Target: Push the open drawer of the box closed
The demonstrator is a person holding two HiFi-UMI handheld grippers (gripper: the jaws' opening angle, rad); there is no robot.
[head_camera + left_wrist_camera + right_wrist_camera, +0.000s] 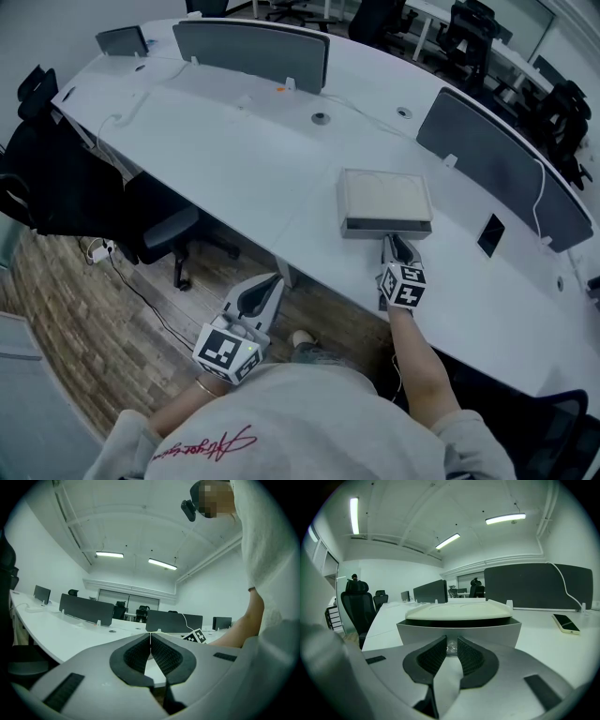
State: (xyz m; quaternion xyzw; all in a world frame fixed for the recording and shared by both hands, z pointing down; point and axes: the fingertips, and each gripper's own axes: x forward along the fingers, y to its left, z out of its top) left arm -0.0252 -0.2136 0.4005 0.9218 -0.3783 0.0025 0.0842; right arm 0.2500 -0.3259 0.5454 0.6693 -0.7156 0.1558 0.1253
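Note:
A cream, flat-lidded box [384, 195] sits on the white desk [234, 159]. Its grey drawer [386, 226] faces me, pulled out a little; in the right gripper view a dark gap shows above the drawer front [417, 631] and under the lid [459, 611]. My right gripper [394, 241] is up against that front, its jaws [451, 641] closed around the small clear knob [451, 647]. My left gripper [275, 281] hangs off the desk's near edge over the floor, shut with nothing in it; its tips [150, 634] meet.
A phone [490, 234] lies on the desk right of the box. Dark divider screens [251, 52] [497, 155] stand behind it. A black office chair [155, 230] sits under the desk edge to the left, cables trailing on the wooden floor.

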